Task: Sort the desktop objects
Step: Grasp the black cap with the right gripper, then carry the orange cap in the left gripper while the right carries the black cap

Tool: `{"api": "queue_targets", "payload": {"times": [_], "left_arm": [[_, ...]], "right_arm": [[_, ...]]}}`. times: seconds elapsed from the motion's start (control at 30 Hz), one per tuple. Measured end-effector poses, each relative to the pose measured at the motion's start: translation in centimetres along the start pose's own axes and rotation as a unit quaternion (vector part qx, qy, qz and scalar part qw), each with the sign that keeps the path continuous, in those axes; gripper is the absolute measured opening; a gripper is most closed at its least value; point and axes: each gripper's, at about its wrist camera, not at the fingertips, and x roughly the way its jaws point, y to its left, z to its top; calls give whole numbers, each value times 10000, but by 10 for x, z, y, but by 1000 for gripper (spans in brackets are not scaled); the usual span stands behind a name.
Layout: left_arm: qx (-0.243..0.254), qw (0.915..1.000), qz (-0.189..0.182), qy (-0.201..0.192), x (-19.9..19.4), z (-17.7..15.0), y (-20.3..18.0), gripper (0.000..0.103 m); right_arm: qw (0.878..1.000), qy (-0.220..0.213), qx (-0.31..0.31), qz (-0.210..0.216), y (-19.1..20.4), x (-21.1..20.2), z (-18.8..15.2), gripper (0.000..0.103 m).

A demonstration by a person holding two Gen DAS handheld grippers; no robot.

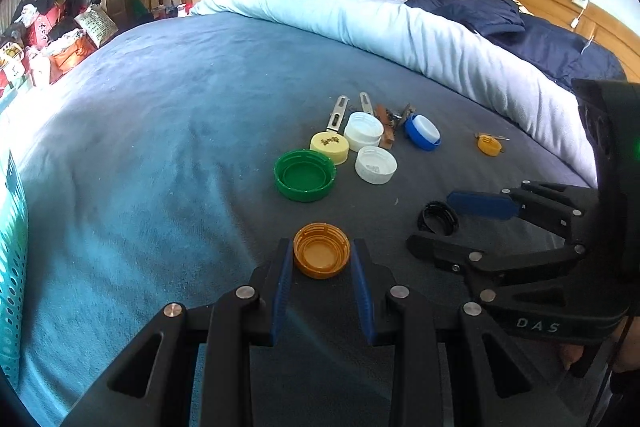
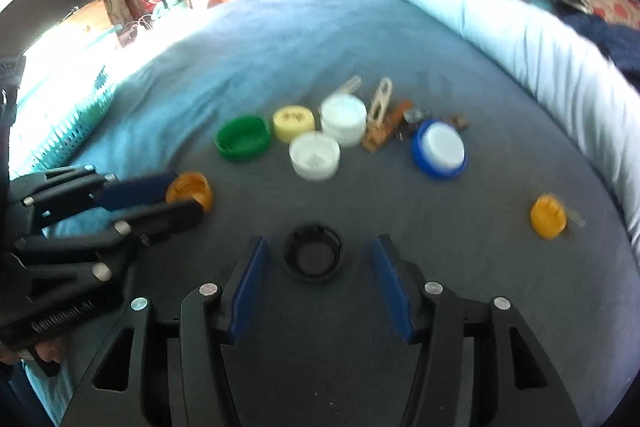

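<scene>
Orange ribbed plastic cap [image 1: 321, 250] pinched in left claw [image 1: 321, 259], fuzzy blue blanket [image 1: 160, 115]

Eight bottle caps lie on the bed: two orange [image 1: 321, 250] [image 1: 489, 145], two white [image 1: 363, 130] [image 1: 375, 165], one green [image 1: 304, 175], one yellow [image 1: 329, 145], one black [image 1: 438, 218] and one blue with a white centre [image 1: 422, 131]. At twelve o'clock of the white caps lie two metal clips [image 1: 337, 114] [image 1: 366, 103]. Two tongs [image 1: 322, 281] [image 2: 318, 281] are in view.
</scene>
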Motion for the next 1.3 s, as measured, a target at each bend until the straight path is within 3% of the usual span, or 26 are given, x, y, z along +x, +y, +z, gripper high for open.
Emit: {"api": "queue_targets", "payload": {"times": [0.27,0.37,0.47,0.5,0.57,0.6,0.97,1.13,1.3], "left_arm": [[-2,10000,44,34,1,0,1,30],[-3,10000,44,43,2,0,1,30],[-20,10000,34,64,3,0,1,30],[-31,10000,25,71,3,0,1,30],[-37,10000,22,82,3,0,2,30],[-35,10000,25,86,3,0,2,30],[81,9999,-26,59,-13,1,-6,30],[250,9993,-190,-225,-57,0,-23,30],[325,9981,-121,-501,-105,7,-36,30]], "right_arm": [[10000,10,49,63,-2,1,-2,53],[9995,42,16,306,-4,5,-2,68],[9997,90,-124,181,-1,6,-2,71],[9998,62,-145,101,0,4,-2,68],[10000,-16,-61,-27,-3,1,-3,49],[10000,-62,47,-32,-7,-2,-3,28],[9974,-206,682,49,-15,-68,-50,28],[9949,-355,941,-28,-19,-108,-73,28],[9922,-515,1132,-86,-19,-141,-83,28]]}}
